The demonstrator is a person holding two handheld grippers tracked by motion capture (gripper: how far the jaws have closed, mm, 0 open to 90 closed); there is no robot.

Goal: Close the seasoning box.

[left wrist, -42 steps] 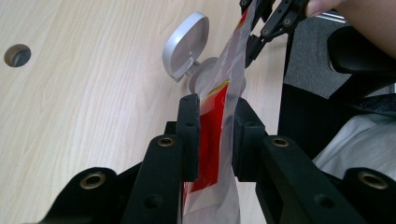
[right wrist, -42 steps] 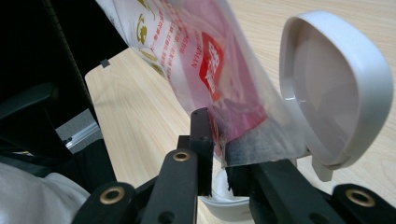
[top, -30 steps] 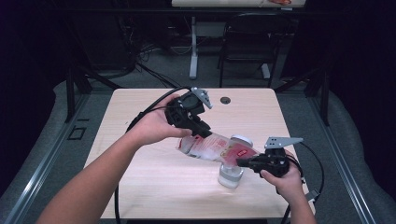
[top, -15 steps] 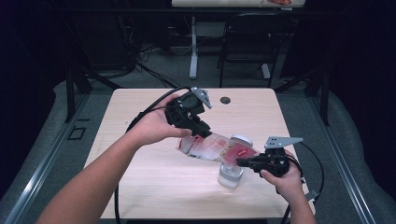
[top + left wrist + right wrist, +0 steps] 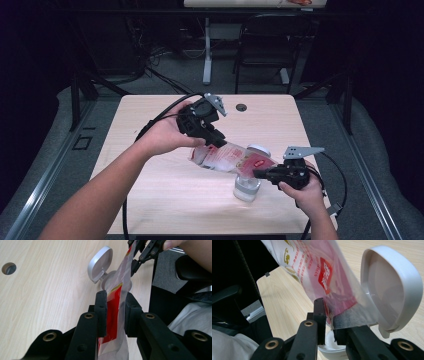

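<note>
A clear plastic pouch [image 5: 227, 157] with red print is stretched between both grippers above the table. My left gripper [image 5: 216, 140] is shut on its upper end; the pouch [image 5: 113, 312] runs between the black jaws in the left gripper view. My right gripper [image 5: 257, 173] is shut on the lower end, where the pouch [image 5: 322, 275] hangs over a small white container [image 5: 247, 188]. The container's hinged lid [image 5: 392, 287] stands open beside the pouch. In the left gripper view the lid [image 5: 100, 263] and the container's mouth [image 5: 108, 283] lie beyond the pouch.
The light wooden table [image 5: 150, 190] has a round cable hole [image 5: 241, 107] near its far edge. Black cables [image 5: 160, 117] trail from the left gripper over the left part of the table. A dark chair [image 5: 267, 45] and table legs stand behind.
</note>
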